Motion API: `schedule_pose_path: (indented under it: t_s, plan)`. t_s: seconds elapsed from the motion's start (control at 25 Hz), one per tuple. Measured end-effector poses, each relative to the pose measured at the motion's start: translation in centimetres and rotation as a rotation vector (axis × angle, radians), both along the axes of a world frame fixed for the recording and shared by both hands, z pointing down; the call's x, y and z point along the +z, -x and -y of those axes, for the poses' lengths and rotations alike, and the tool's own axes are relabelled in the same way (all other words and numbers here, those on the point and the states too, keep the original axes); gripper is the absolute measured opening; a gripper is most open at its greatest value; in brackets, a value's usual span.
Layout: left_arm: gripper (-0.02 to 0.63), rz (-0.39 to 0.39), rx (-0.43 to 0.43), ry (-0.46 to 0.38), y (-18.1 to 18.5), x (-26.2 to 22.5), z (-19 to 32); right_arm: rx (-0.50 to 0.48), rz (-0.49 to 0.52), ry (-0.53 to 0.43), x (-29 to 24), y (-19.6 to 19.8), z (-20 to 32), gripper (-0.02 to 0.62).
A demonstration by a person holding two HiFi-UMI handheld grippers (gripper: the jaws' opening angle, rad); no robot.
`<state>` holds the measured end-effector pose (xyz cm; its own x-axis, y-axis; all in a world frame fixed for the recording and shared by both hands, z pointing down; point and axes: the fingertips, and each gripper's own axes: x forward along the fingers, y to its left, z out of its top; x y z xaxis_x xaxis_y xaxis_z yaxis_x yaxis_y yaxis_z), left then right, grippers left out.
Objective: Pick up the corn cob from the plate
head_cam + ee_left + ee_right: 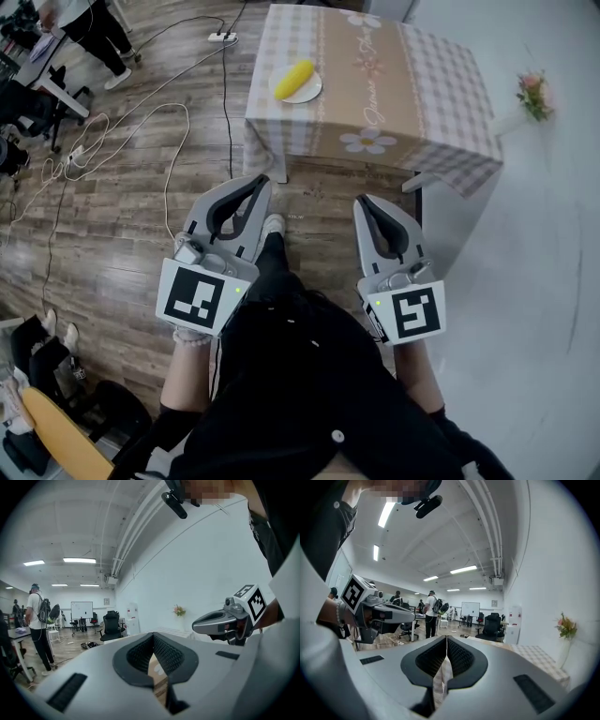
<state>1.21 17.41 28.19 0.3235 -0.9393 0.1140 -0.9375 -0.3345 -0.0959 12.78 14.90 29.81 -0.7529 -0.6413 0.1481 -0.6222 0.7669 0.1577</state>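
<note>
Looks like the approach step, with nothing grasped yet. Centres on the corn cob (pixel 293 79), lying yellow on a white plate (pixel 311 95) close to the left edge of the counter (pixel 422 84), nearer its front corner than its back one. Sits well apart from both tools. Shows the left tool (pixel 260 182) pressed together and empty, tips meeting. Shows the right tool (pixel 362 202) likewise pressed together, pinching nothing. Points both toward the counter's front edge, side by side above the floor (pixel 122 216).

Calls next, probably, for closing the gap to the counter, spreading one tool's jaws and lowering them astride the cob. Risks rolling it off the smooth plate if nudged from one side only.

Wears a tan, checked cloth (pixel 375 141) with daisy print, draped over the counter's edges. Stands on wood planks, with cables (pixel 228 112) and a power strip (pixel 222 37) off the left edge. Meets a white wall (pixel 544 281) past the right edge, with flowers (pixel 532 94) there. Opens further out into a workroom: a standing person (pixel 89 28), an office chair (pixel 111 623), a whiteboard (pixel 81 610), strip lights (pixel 78 560).
</note>
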Motion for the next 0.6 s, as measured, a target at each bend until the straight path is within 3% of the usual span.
schedule_pose_path:
  t_s: [0.28, 0.6]
  plan:
    - [0.012, 0.006, 0.037, 0.004, 0.4, 0.0, 4.4, 0.053, -0.008, 0.009, 0.2, -0.3, 4.6, 0.041]
    - [0.012, -0.009, 0.059, 0.011, 3.4, -0.6, 9.7, 0.061, -0.012, 0.013, -0.6, 3.2, 8.9, 0.041]
